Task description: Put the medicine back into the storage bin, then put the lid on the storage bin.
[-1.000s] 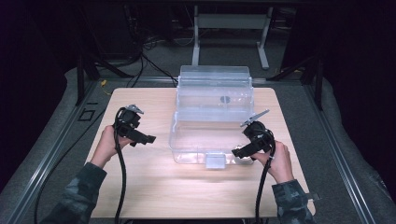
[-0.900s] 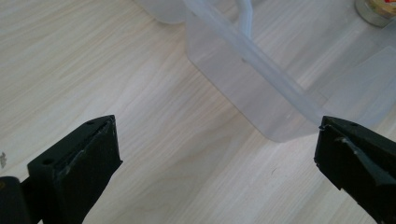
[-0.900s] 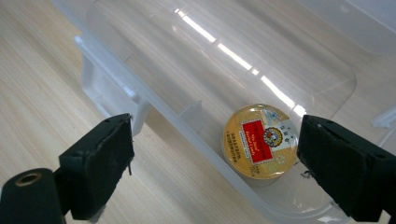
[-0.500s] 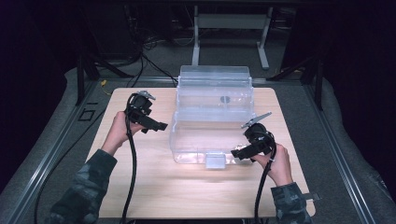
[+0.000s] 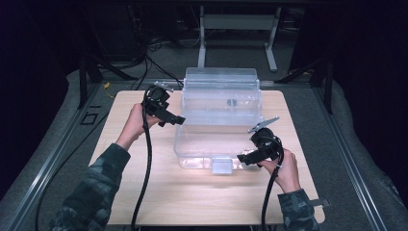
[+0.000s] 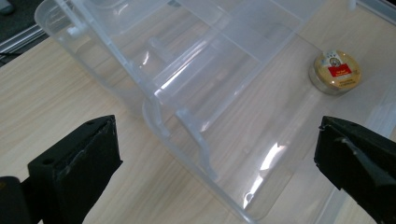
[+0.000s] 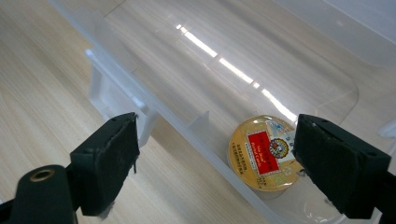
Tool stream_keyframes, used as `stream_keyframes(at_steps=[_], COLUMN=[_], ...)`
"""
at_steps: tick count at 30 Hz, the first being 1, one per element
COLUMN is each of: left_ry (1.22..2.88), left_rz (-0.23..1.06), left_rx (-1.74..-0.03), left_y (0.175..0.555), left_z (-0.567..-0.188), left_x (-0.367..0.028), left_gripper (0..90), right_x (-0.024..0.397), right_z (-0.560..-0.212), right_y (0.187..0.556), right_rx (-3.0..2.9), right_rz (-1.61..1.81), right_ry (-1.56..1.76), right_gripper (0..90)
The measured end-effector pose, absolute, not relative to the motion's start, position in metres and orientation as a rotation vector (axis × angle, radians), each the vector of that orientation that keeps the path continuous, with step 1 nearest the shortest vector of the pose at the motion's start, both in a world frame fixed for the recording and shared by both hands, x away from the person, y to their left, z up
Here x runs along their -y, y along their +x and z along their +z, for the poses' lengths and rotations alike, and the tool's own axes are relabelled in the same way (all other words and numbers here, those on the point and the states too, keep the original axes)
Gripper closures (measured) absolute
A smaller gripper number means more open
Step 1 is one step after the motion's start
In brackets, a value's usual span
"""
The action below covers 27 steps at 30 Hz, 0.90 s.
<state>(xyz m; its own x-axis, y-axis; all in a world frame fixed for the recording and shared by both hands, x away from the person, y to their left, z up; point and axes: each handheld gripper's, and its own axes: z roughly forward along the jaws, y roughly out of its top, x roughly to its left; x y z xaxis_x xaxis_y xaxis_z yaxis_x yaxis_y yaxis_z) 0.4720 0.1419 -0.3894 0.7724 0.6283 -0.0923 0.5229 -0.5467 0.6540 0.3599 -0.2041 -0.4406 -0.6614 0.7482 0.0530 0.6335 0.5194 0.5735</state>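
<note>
A clear plastic box [image 5: 219, 127] stands in the middle of the wooden table [image 5: 144, 192], its lid raised at the back. A round tin with a gold top and red label [image 7: 264, 151] lies on the box's floor, near a corner [image 6: 335, 71]. My left gripper [image 5: 177, 120] hovers open at the box's left wall; in its own view the jaws stand wide over the box's rim [image 6: 187, 135]. My right gripper [image 5: 243, 159] sits open at the box's front right corner. Its jaws straddle the rim [image 7: 154, 112] without pressing, and the tin lies just ahead of the right jaw.
A clear latch tab [image 5: 221, 166] juts from the box's front wall. Black cables [image 5: 144, 163] trail from both grippers toward the near edge. Beyond the table are a grey floor, dark rails and a white stand [image 5: 235, 21].
My left hand has moved away from the near edge and to the right, rising to the box's left wall. The right hand and gripper have stayed put.
</note>
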Motion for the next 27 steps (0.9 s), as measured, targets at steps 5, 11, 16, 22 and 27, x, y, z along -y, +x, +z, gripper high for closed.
stream_keyframes(at_steps=[5, 11, 16, 22, 27], left_ry=[2.292, 2.287, 2.282, 2.272, 2.301], left_rz=[0.246, 0.227, 0.25, 0.288, 0.28], left_rx=[-0.836, -0.826, -0.801, -0.784, -0.771], left_y=[0.479, 0.487, 0.496, 0.512, 0.523], left_z=[-0.388, -0.384, -0.378, -0.371, -0.372], left_x=[-0.129, -0.119, -0.111, -0.106, -0.096], left_gripper=[0.8, 0.1, 0.3, 1.4, 1.8], right_x=[0.206, 0.208, 0.208, 0.207, 0.207], right_z=[-0.441, -0.441, -0.441, -0.441, -0.443], right_y=[0.359, 0.358, 0.358, 0.359, 0.359], right_rx=[-2.553, -2.541, -2.548, -2.553, -2.553], right_rz=[0.833, 0.843, 0.84, 0.829, 0.808], right_ry=[1.19, 1.195, 1.19, 1.186, 1.185], right_gripper=[13.9, 14.0, 14.1, 14.1, 14.1])
